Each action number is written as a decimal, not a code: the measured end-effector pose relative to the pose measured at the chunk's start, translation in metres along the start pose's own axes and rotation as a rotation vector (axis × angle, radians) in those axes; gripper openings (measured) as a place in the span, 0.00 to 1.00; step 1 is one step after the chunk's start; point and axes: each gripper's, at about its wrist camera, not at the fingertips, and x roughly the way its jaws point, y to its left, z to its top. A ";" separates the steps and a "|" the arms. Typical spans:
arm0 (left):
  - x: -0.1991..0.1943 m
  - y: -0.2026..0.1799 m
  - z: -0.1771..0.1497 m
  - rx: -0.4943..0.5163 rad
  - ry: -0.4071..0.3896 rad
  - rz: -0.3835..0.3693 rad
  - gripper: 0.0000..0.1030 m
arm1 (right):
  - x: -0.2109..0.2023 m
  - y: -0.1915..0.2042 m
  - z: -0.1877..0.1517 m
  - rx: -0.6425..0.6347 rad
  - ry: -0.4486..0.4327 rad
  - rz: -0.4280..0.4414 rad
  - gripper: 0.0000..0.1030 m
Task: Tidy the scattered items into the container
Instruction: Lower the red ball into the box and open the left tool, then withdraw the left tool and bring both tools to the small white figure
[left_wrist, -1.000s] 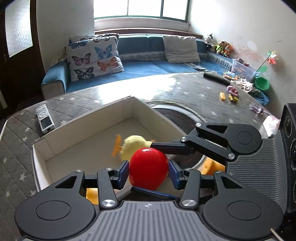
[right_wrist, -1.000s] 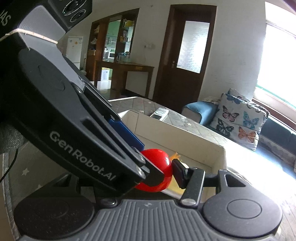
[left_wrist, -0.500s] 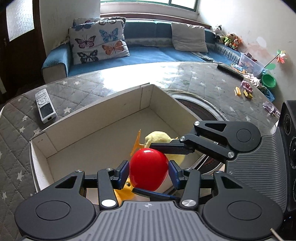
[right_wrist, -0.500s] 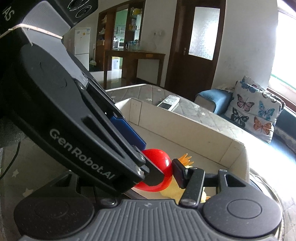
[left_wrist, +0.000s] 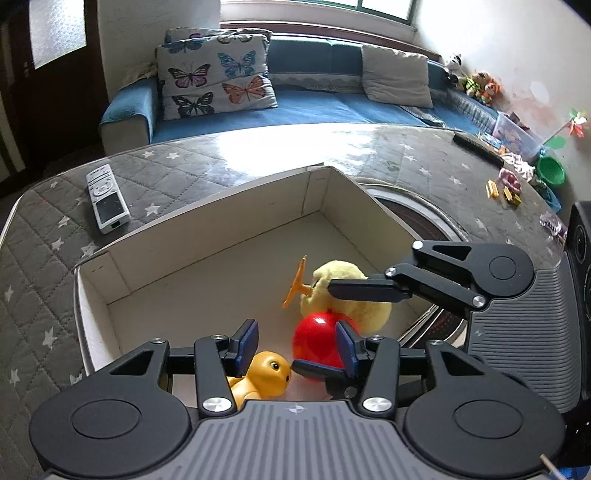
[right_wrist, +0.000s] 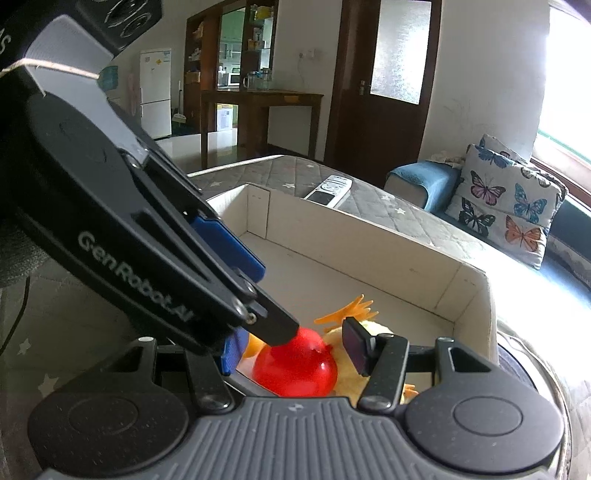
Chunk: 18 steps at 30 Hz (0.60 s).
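A red ball (left_wrist: 317, 343) lies in the white cardboard box (left_wrist: 207, 218), against a yellow plush chick (left_wrist: 347, 291) and next to an orange toy duck (left_wrist: 264, 374). My left gripper (left_wrist: 295, 343) is open just above them, its right pad beside the ball. My right gripper (right_wrist: 295, 350) is open over the same corner, and the ball (right_wrist: 295, 365) shows between its fingers, with the chick (right_wrist: 373, 332) behind. The left gripper's body fills the left of the right wrist view.
A grey remote (left_wrist: 107, 199) lies on the quilted table left of the box. Small toys (left_wrist: 508, 188) and a black remote (left_wrist: 478, 147) sit at the far right. A round hotplate ring (left_wrist: 413, 214) adjoins the box. A blue sofa stands behind.
My left gripper has opened and let go of the red ball, which now rests in the box by the plush chick. Both grippers moved lower over the box.
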 end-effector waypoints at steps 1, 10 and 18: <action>-0.001 0.000 -0.001 -0.005 -0.002 0.003 0.48 | 0.000 0.000 0.000 0.002 0.002 -0.001 0.55; -0.025 -0.005 -0.012 -0.068 -0.074 0.008 0.47 | -0.029 0.002 -0.004 0.021 -0.040 -0.033 0.66; -0.044 -0.025 -0.028 -0.084 -0.125 -0.001 0.47 | -0.068 0.006 -0.016 0.037 -0.089 -0.083 0.82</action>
